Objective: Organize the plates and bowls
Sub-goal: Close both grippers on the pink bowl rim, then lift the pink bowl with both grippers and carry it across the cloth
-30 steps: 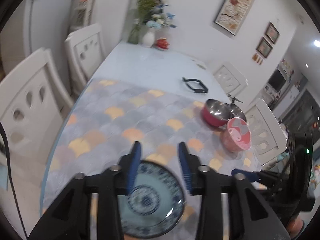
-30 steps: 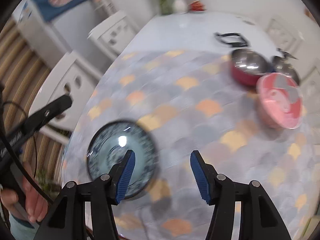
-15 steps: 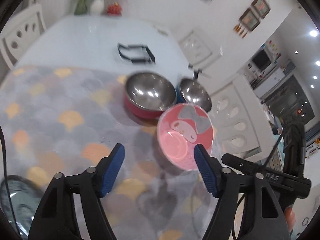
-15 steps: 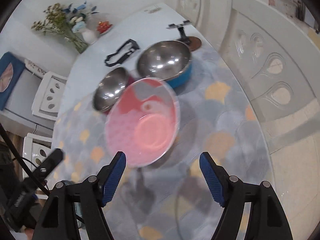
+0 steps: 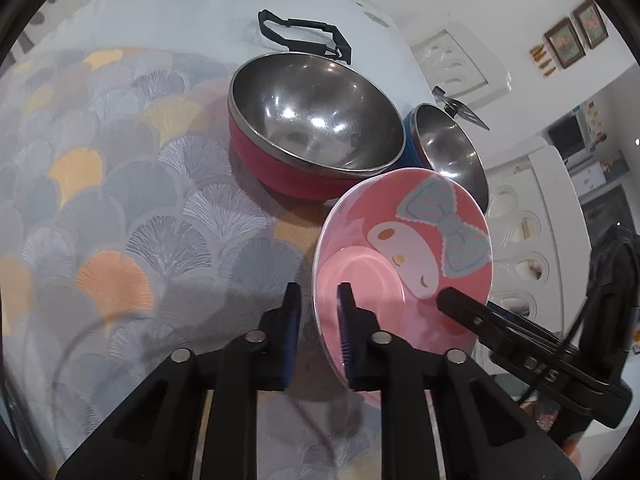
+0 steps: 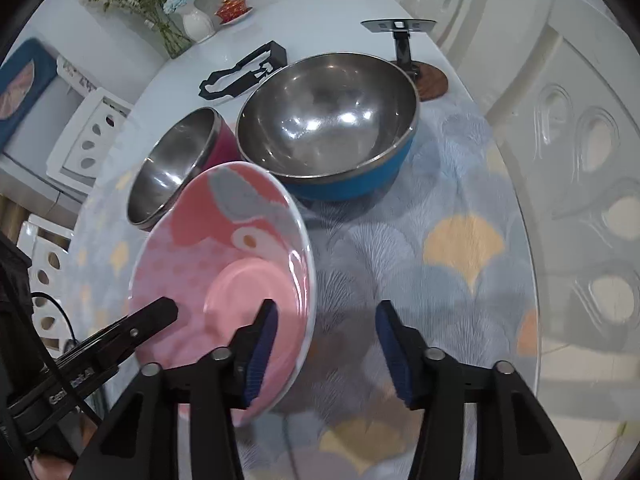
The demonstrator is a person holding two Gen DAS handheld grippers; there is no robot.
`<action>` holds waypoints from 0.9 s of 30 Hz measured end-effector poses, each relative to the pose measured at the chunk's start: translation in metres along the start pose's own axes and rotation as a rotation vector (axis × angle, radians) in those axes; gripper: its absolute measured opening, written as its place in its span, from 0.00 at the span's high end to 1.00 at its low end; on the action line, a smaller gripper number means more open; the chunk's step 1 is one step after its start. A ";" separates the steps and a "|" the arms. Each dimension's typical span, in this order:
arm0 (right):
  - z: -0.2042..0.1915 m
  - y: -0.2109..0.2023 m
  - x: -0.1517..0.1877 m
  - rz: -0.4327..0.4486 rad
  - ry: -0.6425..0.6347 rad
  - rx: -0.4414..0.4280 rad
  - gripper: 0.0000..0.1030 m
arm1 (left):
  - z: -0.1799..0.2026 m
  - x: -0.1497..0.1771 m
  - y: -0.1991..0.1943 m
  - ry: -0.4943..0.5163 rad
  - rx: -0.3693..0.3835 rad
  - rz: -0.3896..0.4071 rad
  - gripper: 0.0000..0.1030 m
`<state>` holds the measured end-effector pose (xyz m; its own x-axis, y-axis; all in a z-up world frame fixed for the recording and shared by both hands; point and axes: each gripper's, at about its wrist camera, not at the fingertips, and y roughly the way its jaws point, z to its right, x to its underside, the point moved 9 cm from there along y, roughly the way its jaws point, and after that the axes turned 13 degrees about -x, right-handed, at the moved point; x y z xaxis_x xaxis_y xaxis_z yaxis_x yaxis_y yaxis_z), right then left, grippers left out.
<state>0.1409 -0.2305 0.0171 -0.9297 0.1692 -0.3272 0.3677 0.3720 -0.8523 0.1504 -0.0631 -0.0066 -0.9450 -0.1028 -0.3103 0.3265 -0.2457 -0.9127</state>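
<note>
Noted left gripper clamped down on the rim of the pink plate, one blue ribbed pad inside the dish and one outside. Noted right gripper straddling the opposite rim, jaws closing, pads not yet pressing, with a wide gap on the outer side.

Logged the rest by size:
- Saw a white glossy table with a rounded edge, flanked by a white chair with teardrop cut-outs in its back.
- Saw a soft cloth printed with fan-shaped scales in grey, blue, yellow and orange, spread over the near half.
- Found a blue bowl, round and deep, with a dull scuffed steel lining.
- Found a red bowl of the same build just beside it, the two rims close; cannot tell whether touching.
- Placed the pink plate on the cloth in front of both bowls, tilted. Marked it smooth, shallow and glossy, with a cartoon face and a pale blue bow.
- Spotted a black angular plastic frame lying flat beyond the bowls.
- Spotted a small white vase of flowers at the far end.
</note>
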 end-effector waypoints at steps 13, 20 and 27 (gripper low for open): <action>-0.012 0.012 0.003 0.013 -0.070 -0.018 0.90 | 0.009 0.003 -0.005 0.046 0.009 0.051 0.86; -0.041 -0.023 0.015 0.077 -0.109 -0.014 0.88 | 0.004 0.008 -0.049 0.052 0.027 0.127 0.86; -0.096 -0.072 0.047 0.180 -0.133 -0.006 0.86 | -0.016 0.029 -0.128 0.006 0.070 0.249 0.86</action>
<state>0.0725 -0.1616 0.1022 -0.8436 0.1118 -0.5252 0.5278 0.3524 -0.7728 0.0808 -0.0196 0.0968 -0.8353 -0.1632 -0.5251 0.5496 -0.2800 -0.7871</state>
